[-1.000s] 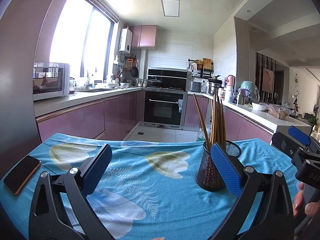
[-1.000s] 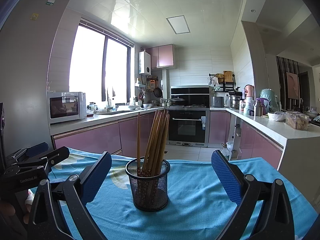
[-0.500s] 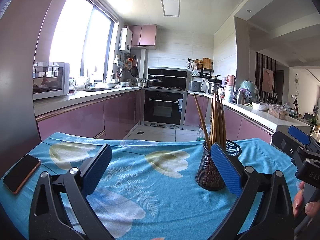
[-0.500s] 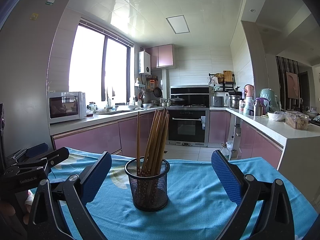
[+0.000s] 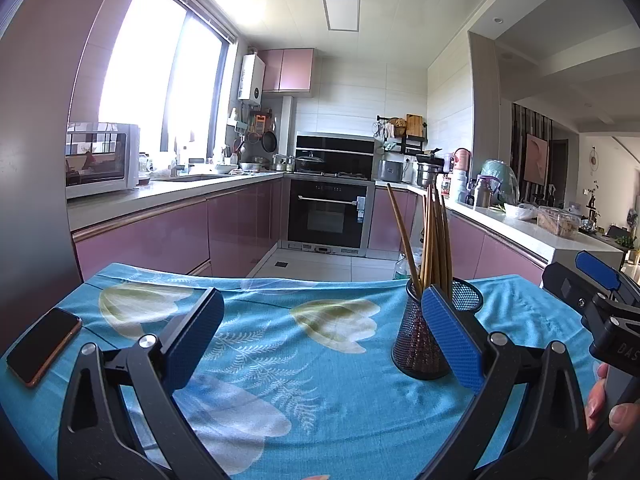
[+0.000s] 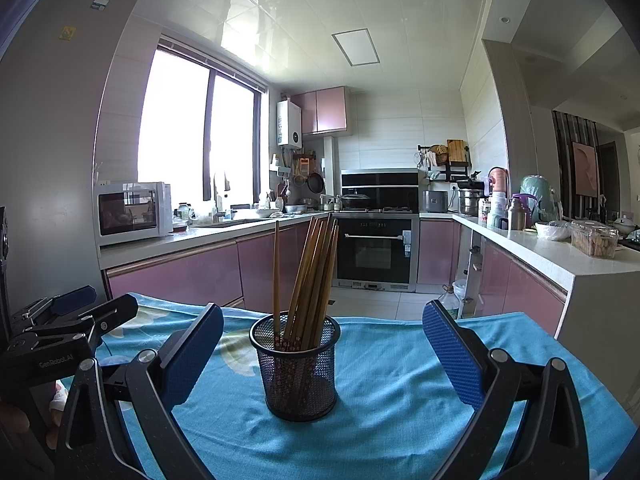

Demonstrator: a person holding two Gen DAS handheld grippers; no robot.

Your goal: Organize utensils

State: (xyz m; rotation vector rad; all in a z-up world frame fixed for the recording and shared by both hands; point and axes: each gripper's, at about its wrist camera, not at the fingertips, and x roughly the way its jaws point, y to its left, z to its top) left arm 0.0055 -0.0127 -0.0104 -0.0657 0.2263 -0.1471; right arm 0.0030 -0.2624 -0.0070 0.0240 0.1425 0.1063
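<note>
Wooden chopsticks [image 6: 310,276] are standing bundled in a black mesh holder [image 6: 296,368], which is sitting upright on the blue floral tablecloth [image 5: 280,344]. One stick is leaning apart from the rest. The right gripper [image 6: 322,350] is hovering with its blue pads spread wide, framing the holder without touching it. The left gripper [image 5: 322,338] is likewise gaping open over bare cloth, the holder seemingly just behind its right pad. A phone [image 5: 42,346] is lying at the cloth's left edge.
</note>
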